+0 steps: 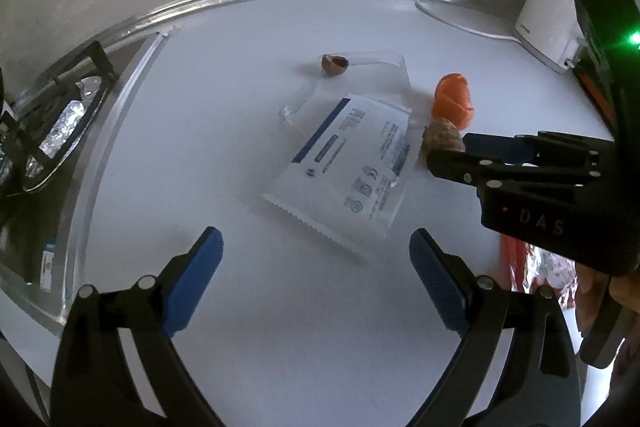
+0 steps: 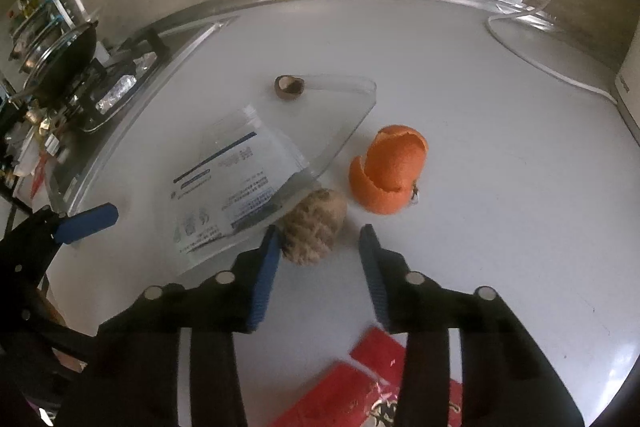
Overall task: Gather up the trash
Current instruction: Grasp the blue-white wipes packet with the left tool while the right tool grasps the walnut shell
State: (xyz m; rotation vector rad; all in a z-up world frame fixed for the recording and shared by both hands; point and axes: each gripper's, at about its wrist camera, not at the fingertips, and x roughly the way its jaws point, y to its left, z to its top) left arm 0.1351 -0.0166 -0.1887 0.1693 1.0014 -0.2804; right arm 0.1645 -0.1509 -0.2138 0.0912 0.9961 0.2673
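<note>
The right claw [image 2: 318, 247] hangs low over a white worktop [image 2: 500, 211], its blue-padded jaws spread apart with a tan, ridged walnut shell [image 2: 314, 231] lying between the tips; the left pad sits just beside the shell, while a clear gap shows on the right, so nothing is gripped. The shell rests on the worktop against the edge of a white printed wrapper [image 2: 236, 195], whose clear plastic half [image 2: 328, 119] fans out behind it. Just beside the shell, to the right, stands a curled orange peel [image 2: 388, 171]. Farther back, touching the far edge of the clear plastic, lies a small brown nutshell half [image 2: 289, 87]. Red packaging [image 2: 352, 387] shows beneath the claw at the near edge.

The left claw [image 1: 316, 283] is held wide open above bare worktop [image 1: 224, 115], near the serrated end of the wrapper [image 1: 344, 167], gripping nothing. From this view the right claw [image 1: 444, 151] reaches in from the right, its tip at the walnut shell [image 1: 442, 133], with the orange peel [image 1: 454, 99] behind and the brown nutshell half [image 1: 334, 65] beyond the wrapper. A white cable [image 1: 452, 15] runs to a white appliance [image 1: 548, 11] at the back right. A stove with foil lining [image 1: 64, 123] borders the worktop on the left.
</note>
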